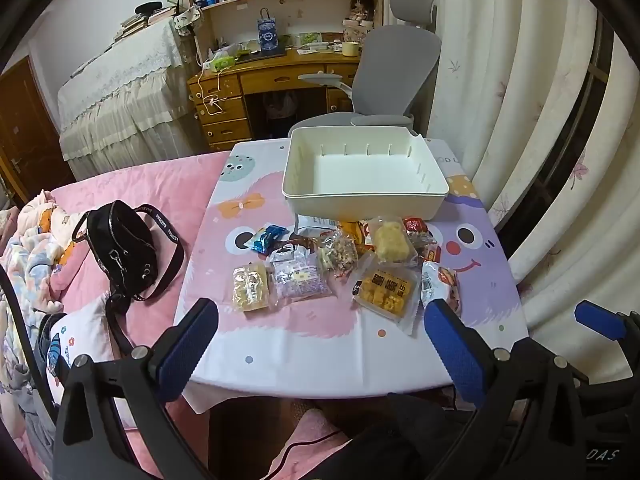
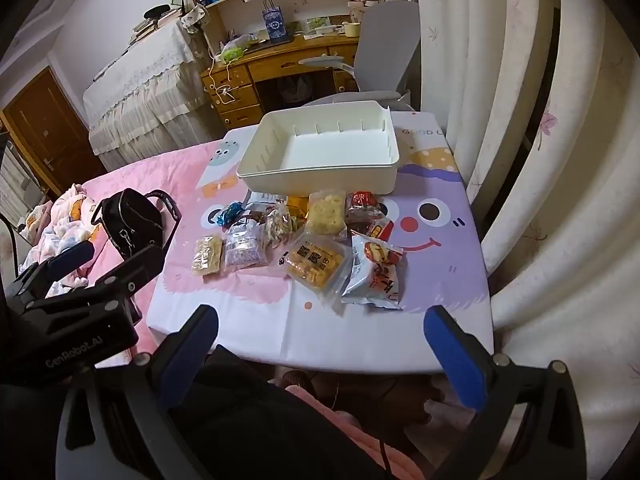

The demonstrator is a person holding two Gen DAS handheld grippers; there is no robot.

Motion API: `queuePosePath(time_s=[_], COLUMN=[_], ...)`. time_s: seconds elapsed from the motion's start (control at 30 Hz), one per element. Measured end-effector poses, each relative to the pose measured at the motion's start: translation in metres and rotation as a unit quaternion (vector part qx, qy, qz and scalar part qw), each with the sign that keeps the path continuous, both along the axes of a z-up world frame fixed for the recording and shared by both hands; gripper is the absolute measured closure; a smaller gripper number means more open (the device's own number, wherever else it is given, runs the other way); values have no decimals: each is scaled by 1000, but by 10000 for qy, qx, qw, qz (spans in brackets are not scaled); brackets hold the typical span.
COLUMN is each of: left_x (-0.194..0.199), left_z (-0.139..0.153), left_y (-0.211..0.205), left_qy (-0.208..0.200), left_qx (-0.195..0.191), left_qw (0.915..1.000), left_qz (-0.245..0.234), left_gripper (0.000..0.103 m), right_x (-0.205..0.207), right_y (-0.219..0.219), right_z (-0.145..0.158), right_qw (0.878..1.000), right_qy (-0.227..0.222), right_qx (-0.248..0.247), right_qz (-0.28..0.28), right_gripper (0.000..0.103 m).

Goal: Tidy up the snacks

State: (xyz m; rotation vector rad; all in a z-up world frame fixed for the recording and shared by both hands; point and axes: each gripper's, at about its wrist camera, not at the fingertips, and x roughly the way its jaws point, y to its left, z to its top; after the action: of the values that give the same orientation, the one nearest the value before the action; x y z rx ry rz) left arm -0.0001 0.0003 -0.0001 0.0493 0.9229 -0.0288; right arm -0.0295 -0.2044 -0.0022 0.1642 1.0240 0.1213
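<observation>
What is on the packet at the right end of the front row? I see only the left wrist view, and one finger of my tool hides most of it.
Observer: The right wrist view shows the whole white packet. It is white and silver, with a red food picture and large dark characters that I cannot read.
Operator: Does it touch the orange packet?
Observer: Yes, their edges meet. I cannot tell which lies on top.
Operator: Is the right tool holding something?
Observer: No, it is open, with nothing between its fingers.
</observation>
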Motion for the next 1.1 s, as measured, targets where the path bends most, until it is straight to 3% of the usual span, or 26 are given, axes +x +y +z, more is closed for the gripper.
queuePosePath(time_s=[1.1], left_x=[-5], left_z=[0], left_y=[-9], left_qy=[-14], left_qx=[-3], left_qw=[10000], left_qz=[-12], left_gripper=[1], right_x=[-4], right_y=[-8], right_z=[2], right_qw=[10000], right_qy=[38], right_qx=[52], right_qz=[-5], right_gripper=[1])
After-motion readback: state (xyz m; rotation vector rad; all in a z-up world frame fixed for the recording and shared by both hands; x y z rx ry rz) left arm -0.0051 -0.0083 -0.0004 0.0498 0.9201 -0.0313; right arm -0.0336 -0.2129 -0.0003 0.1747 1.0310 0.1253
